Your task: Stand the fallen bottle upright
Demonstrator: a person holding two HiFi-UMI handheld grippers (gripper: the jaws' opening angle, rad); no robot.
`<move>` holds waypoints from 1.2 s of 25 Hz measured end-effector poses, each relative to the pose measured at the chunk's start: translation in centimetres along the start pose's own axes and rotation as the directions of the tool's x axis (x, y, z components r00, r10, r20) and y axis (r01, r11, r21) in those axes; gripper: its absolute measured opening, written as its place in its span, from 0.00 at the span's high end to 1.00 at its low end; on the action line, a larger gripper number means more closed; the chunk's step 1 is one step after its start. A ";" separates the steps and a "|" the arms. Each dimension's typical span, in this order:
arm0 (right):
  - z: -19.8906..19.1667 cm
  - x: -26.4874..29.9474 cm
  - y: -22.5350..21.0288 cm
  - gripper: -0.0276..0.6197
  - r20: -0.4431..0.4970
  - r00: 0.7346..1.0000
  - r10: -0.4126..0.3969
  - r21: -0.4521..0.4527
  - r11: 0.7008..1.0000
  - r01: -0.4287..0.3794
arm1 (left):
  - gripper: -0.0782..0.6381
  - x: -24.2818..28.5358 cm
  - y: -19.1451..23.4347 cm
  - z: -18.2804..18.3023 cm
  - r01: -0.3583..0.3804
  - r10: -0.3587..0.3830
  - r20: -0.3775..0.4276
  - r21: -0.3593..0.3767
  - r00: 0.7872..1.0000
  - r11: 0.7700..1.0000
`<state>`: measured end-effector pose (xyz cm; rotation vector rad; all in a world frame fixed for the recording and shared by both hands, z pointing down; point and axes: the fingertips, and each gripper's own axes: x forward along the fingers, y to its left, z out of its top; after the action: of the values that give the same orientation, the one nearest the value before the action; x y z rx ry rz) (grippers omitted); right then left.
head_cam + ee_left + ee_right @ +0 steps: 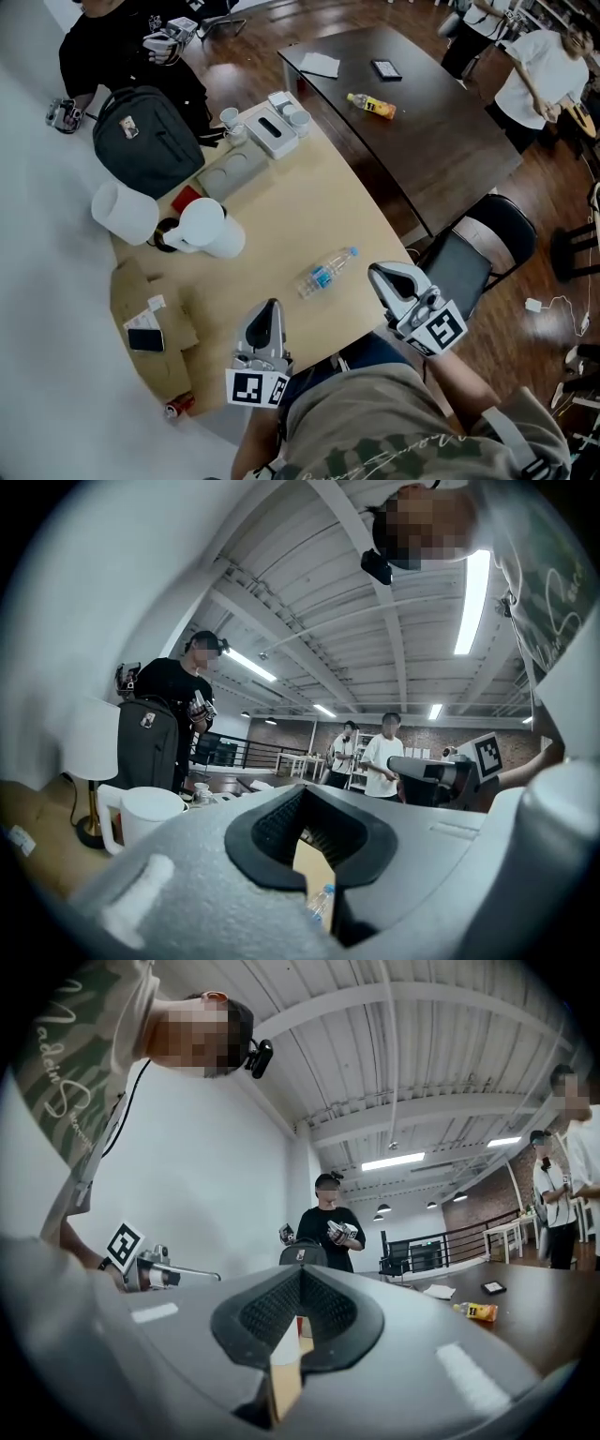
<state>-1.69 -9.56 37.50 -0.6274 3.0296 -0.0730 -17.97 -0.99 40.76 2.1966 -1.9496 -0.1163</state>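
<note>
A clear plastic bottle [327,271] with a blue cap and blue label lies on its side on the light wooden table [309,202], near its front edge. My left gripper [270,307] hovers just short of the bottle on its near left, jaws shut and empty. My right gripper [377,272] is to the right of the bottle's cap end, over the table's edge, also shut and empty. In the left gripper view the bottle [319,904] shows through the slit below the left gripper's [314,841] closed jaws. The right gripper view shows only table beyond the right gripper [298,1312].
A white jug [211,228], a white lamp shade [122,211], a black backpack [145,141] and grey boxes stand at the table's back. A phone [145,339] and a red can [178,405] lie front left. A black chair [487,244] and a dark table [441,141] stand right.
</note>
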 end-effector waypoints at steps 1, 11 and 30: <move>-0.2 0.0 -0.5 0.95 -0.007 1.000 -0.002 -0.002 1.000 0.002 | 0.89 0.7 -0.1 -0.5 0.005 -0.004 -0.013 0.012 1.000 1.000; 0.9 0.0 -6.4 0.95 -0.004 0.999 -0.042 -0.008 0.999 0.042 | 0.88 8.1 -1.3 -9.7 0.129 -0.080 -0.279 0.161 0.957 0.979; -4.1 -4.3 -11.3 0.95 -0.120 0.985 -0.126 0.056 0.990 0.133 | 0.46 17.3 -4.9 -35.4 0.674 -0.104 -0.943 0.147 0.317 0.724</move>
<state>6.50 -18.07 42.42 -0.8428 3.0787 -0.2175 -4.27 -14.09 75.67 2.1781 -0.7591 1.4271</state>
